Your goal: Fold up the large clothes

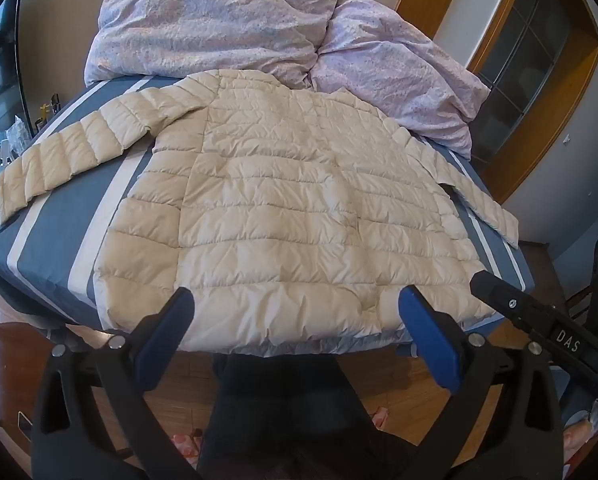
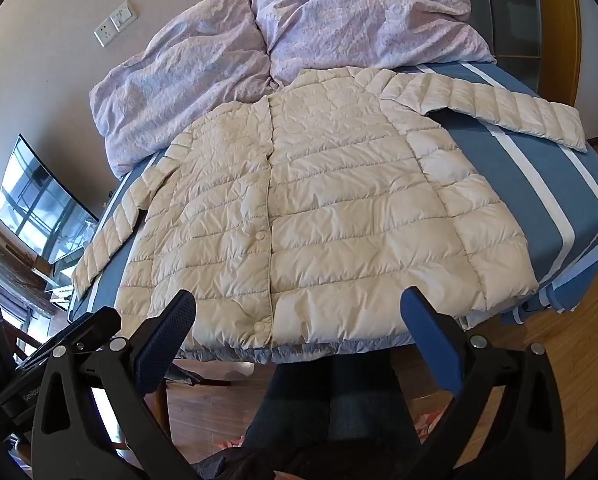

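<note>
A cream quilted puffer jacket (image 1: 283,208) lies flat on the blue and white striped bed (image 1: 59,232), hem toward me, both sleeves spread out to the sides. It also shows in the right wrist view (image 2: 319,208), front side up with snap buttons down the middle. My left gripper (image 1: 295,300) is open and empty, hovering over the hem at the near bed edge. My right gripper (image 2: 299,304) is open and empty, also just above the hem. The right gripper's body (image 1: 547,320) shows at the right of the left wrist view.
A crumpled lilac duvet (image 1: 227,20) is heaped at the far end of the bed, also in the right wrist view (image 2: 299,32). A wooden door frame (image 1: 555,92) stands at the right. A television (image 2: 39,204) is at the left. Wooden floor (image 2: 539,360) lies below.
</note>
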Demonstrator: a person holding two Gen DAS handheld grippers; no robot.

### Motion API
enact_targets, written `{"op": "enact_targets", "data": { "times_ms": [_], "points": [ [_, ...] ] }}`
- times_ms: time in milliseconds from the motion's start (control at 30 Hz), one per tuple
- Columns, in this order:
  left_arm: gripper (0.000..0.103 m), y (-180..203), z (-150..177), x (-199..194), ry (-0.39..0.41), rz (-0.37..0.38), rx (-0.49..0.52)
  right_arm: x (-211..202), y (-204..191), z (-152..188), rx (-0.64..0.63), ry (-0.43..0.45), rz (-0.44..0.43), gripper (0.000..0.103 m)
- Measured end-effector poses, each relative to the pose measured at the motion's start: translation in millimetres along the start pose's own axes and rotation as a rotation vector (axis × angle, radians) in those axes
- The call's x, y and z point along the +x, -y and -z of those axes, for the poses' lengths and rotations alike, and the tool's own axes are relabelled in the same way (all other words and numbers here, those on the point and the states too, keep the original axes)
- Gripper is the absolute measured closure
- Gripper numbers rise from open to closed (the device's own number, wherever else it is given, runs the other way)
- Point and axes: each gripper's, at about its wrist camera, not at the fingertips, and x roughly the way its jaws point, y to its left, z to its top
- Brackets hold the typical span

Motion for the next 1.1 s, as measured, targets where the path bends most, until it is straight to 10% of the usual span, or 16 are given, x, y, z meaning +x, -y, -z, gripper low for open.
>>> {"op": "enact_targets", "data": {
  "times_ms": [1100],
  "points": [
    [0.002,0.0,0.1,0.0,0.001,0.006,-0.004,-1.6,-2.1,-2.7,-0.008,0.005,0.012,0.001]
  ]
}}
